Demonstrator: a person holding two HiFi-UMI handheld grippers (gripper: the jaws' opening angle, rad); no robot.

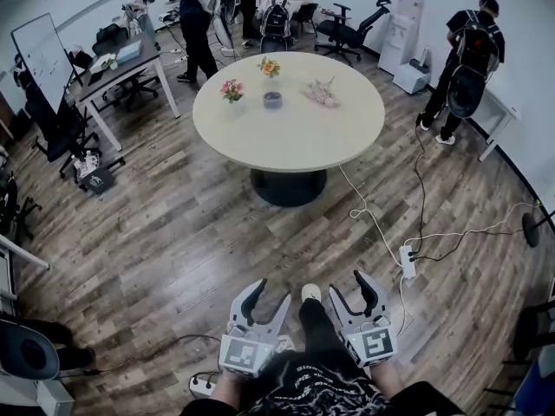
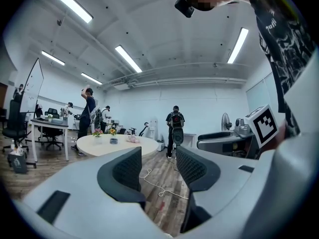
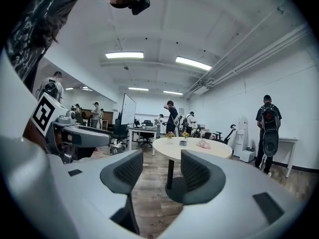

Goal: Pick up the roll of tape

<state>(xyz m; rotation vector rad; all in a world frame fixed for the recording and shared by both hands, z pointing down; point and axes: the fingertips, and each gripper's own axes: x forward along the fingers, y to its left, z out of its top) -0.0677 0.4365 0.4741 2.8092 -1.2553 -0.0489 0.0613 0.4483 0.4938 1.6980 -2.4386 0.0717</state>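
The roll of tape (image 1: 272,100) is a small grey ring on the far half of the round cream table (image 1: 295,137). It shows tiny in the left gripper view (image 2: 114,141) and in the right gripper view (image 3: 183,143). Both grippers are held low in front of the person, well short of the table, over wooden floor. My left gripper (image 1: 270,295) (image 2: 158,166) is open with nothing between its dark ribbed pads. My right gripper (image 1: 349,286) (image 3: 157,171) is also open and empty, pointing toward the table.
On the table stand two small flower pots (image 1: 231,89) (image 1: 269,66) and a pink bundle (image 1: 322,92). A power strip (image 1: 408,260) with trailing cables lies on the floor at right. A desk (image 1: 121,68) and office chairs stand at left; people stand behind the table and at far right (image 1: 468,59).
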